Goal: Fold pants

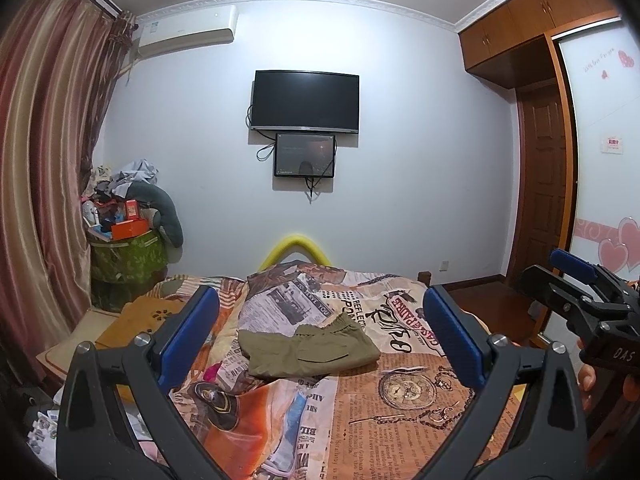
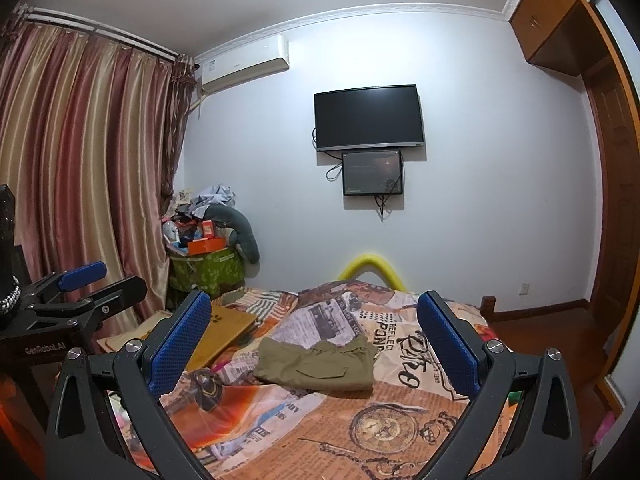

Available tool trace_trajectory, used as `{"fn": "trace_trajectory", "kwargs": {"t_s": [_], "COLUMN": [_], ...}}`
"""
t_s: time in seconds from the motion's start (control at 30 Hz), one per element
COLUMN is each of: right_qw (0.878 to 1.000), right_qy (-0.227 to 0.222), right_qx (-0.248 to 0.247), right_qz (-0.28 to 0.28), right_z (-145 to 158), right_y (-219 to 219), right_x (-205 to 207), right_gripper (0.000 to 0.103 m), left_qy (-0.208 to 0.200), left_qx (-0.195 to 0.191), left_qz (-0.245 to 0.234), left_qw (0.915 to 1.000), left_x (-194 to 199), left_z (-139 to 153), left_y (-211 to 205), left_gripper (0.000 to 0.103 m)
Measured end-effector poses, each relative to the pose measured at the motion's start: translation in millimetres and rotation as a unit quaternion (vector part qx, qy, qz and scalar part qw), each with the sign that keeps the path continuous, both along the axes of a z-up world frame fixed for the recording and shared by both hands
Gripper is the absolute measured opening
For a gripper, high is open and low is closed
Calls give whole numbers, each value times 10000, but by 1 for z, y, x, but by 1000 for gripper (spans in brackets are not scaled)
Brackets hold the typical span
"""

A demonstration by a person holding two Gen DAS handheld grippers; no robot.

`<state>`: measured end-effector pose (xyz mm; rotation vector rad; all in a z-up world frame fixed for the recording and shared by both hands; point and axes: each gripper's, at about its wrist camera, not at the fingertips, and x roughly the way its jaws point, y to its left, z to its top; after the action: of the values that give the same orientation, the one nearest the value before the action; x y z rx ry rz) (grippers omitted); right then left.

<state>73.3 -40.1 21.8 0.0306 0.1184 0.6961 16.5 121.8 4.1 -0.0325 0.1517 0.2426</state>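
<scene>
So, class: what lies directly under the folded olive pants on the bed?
The folded pants rest on a newspaper-print bedspread, which shows all around them. The patch directly beneath is covered, so anything there cannot be seen.

the bed (image 1: 420, 408) is covered by a bedspread (image 2: 400, 432) printed with newspaper text, a pocket watch and orange patches. olive pants (image 1: 310, 350), folded into a compact bundle with the elastic waistband on the far side, lie directly on it near the middle. a yellow-brown cushion (image 1: 132, 320) sits at the bed's left edge, and a yellow padded arch (image 1: 298, 246) rises at the far end.
</scene>
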Motion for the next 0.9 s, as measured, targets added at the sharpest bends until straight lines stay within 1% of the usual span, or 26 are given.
{"fn": "trace_trajectory", "kwargs": {"t_s": [0.57,0.7,0.9], "right_qw": [10000,9999,9999], "right_qy": [64,80,99], "right_qx": [65,84,109], "right_qz": [-11,-7,9], "right_z": [0,1,2], "right_y": [-3,-4,-5], "right_x": [1,1,1], "right_gripper": [102,102,102], "left_qy": [46,46,94], "left_qx": [22,77,79], "left_qz": [-130,-163,-304], "left_qw": [9999,9998,9995], "left_x": [2,2,3], "left_z": [-1,-1,-1], "left_y": [-1,-3,-6], "left_gripper": [103,103,103]}}
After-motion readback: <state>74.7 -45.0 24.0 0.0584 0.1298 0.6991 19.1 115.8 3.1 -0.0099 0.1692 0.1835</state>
